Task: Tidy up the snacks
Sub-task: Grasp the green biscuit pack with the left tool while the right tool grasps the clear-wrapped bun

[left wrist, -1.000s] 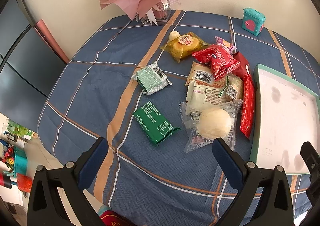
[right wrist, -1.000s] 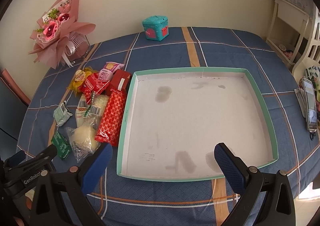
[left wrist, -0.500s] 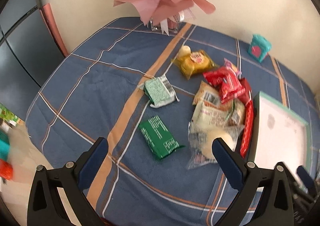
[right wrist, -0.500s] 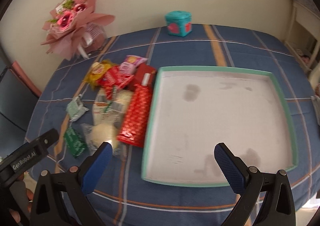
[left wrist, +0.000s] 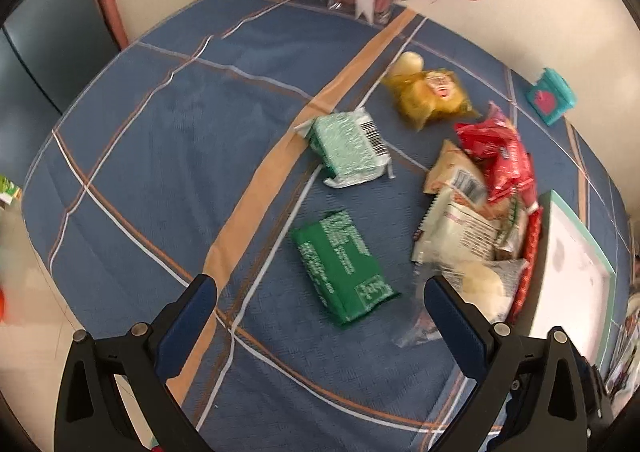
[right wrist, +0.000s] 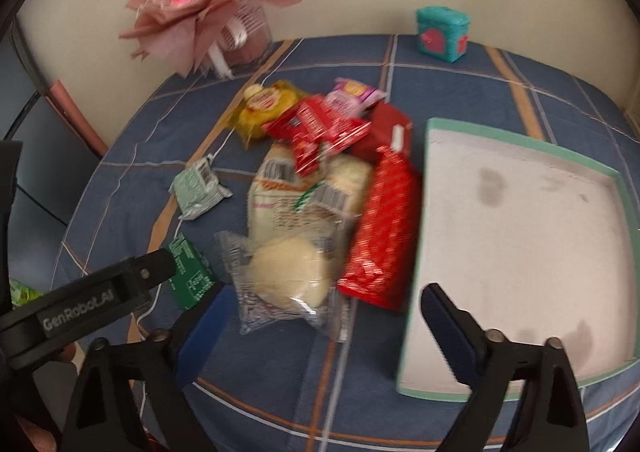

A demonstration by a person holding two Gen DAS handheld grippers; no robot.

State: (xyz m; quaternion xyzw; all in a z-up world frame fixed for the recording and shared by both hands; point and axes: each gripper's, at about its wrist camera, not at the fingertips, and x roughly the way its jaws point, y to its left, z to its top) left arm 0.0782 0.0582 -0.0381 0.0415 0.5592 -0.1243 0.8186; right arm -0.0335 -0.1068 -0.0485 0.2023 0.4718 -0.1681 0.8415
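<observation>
We find the left gripper [left wrist: 320, 316] spread over the dark green packet [left wrist: 342, 266]; the right gripper [right wrist: 322, 322], jaws just narrowing yet apart, holds nothing above the bun packet [right wrist: 286, 280].

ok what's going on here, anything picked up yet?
Nothing yet. A person holds both grippers over the snack pile beside the empty tray. The left gripper is open above the dark green packet. The right gripper, jaws just narrowing but holding nothing, hangs over the clear-wrapped bun.
</observation>
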